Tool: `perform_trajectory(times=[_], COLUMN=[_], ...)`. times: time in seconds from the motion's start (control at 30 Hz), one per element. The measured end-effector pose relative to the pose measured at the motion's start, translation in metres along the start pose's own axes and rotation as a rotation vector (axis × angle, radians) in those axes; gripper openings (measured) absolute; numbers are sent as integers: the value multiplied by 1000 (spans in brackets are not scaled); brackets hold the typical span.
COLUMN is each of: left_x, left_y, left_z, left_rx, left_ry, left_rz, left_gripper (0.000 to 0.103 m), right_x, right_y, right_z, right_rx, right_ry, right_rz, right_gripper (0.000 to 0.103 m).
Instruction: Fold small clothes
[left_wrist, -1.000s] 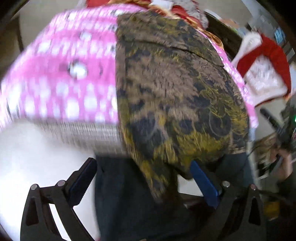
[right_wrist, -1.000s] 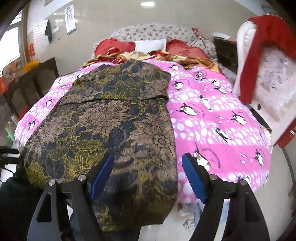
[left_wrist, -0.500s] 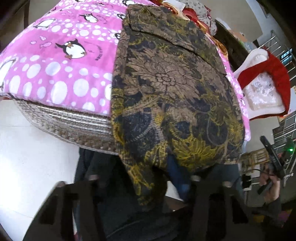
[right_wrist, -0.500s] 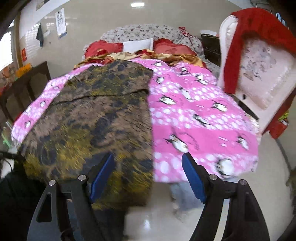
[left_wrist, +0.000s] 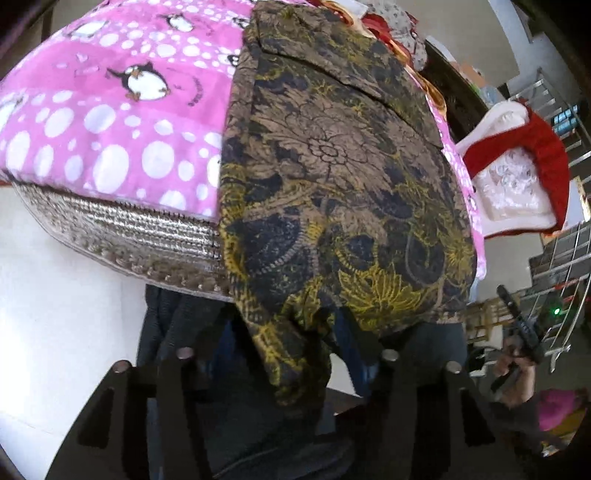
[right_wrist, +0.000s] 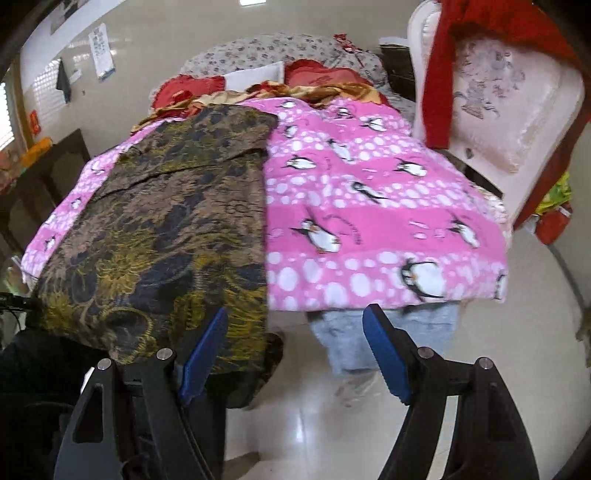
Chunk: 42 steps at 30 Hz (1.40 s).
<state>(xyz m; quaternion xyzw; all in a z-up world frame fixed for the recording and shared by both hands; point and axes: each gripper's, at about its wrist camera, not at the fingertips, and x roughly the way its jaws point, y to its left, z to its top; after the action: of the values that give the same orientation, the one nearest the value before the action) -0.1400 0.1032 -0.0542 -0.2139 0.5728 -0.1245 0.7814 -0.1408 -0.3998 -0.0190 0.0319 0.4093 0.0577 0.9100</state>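
Left wrist view: the left gripper (left_wrist: 291, 354) sits low at the bed's foot, jaws closed on the hanging corner of the brown flowered garment (left_wrist: 332, 177), whose length runs away up the pink blanket (left_wrist: 110, 122).

Right wrist view: the right gripper (right_wrist: 295, 350) hangs released and empty; the garment (right_wrist: 166, 229) lies to its left (hem corner nearest the left finger), blanket (right_wrist: 369, 221) ahead.

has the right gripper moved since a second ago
Yes. The right gripper has shifted right: the brown and gold floral garment edge on the pink penguin blanket was between its fingers, now by its left finger.
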Motion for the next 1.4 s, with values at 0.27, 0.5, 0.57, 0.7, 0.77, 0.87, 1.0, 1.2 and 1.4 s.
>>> perform_trajectory(times=[0.27,0.5,0.57,0.7,0.77,0.87,1.0,1.2,1.4], left_x=[-6,-23,-24,-20,-19,-26,-51,-106,-167], left_y=[-3,-23,-25,-18,-15,-15,-15,-6,4], left_z=[0,-11,-10,-6,-6,-9,-9,-4,-22], left_rx=[-43,52,68,41,39,43,70,77,82], left_ry=[-39,-94,-103,-97,-99,-125,-199,-338,-454], left_rz=[75,109,114,94,82,56,-12,-118,-196], left_gripper=[26,3,3,4,4,3,3,2,2], right_x=[31,78,90,109,116,112,71,-15,-77], right_y=[-2,-4,-5,-11,-9,-3,-12,-13,11], right_z=[-9,-30,-34,-29,-27,-28,-23,7,38], right_rx=[62,87,77,86,63,16,6,-26,-134], right_ry=[26,132,135,123,142,199,153,-25,-138], right_rz=[154,355,396,520,547,595,644,697,794], right_gripper=[69,69,63,55,38,0,0,0,0])
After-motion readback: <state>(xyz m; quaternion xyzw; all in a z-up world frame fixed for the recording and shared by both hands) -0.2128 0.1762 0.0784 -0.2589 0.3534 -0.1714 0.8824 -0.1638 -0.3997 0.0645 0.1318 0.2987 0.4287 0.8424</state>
